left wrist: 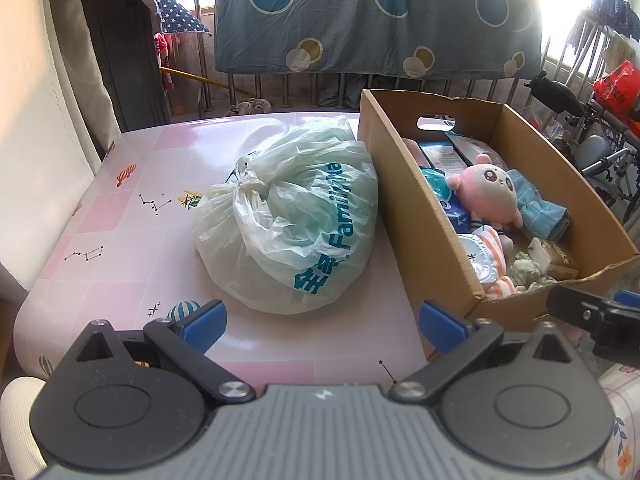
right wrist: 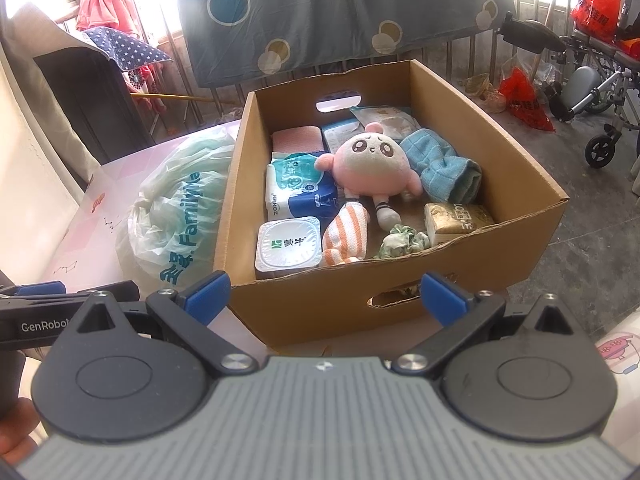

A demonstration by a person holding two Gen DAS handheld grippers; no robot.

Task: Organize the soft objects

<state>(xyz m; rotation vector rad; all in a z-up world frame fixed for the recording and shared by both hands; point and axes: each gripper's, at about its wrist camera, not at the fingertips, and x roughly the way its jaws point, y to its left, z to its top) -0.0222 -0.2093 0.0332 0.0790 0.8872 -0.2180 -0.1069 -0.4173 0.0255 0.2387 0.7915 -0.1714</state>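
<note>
A cardboard box (right wrist: 532, 184) (left wrist: 404, 208) stands on the pink table (left wrist: 132, 240). Inside lie a pink plush toy (right wrist: 372, 164) (left wrist: 486, 196), a blue towel (right wrist: 444, 166) (left wrist: 540, 210), an orange striped cloth (right wrist: 346, 234), a tissue pack (right wrist: 298, 188), a yogurt tub (right wrist: 288, 248) and a gold packet (right wrist: 456, 220). A tied white plastic bag (left wrist: 296, 216) (right wrist: 180, 208) rests left of the box. My left gripper (left wrist: 322, 326) is open in front of the bag. My right gripper (right wrist: 324, 294) is open before the box's near wall. Neither holds anything.
A spotted grey sheet (left wrist: 372, 12) hangs over a railing behind the table. A dark cabinet (left wrist: 124, 60) stands at the back left. A wheelchair (right wrist: 592, 80) and red bags (right wrist: 524, 98) sit on the floor to the right. The table's near edge is just below the grippers.
</note>
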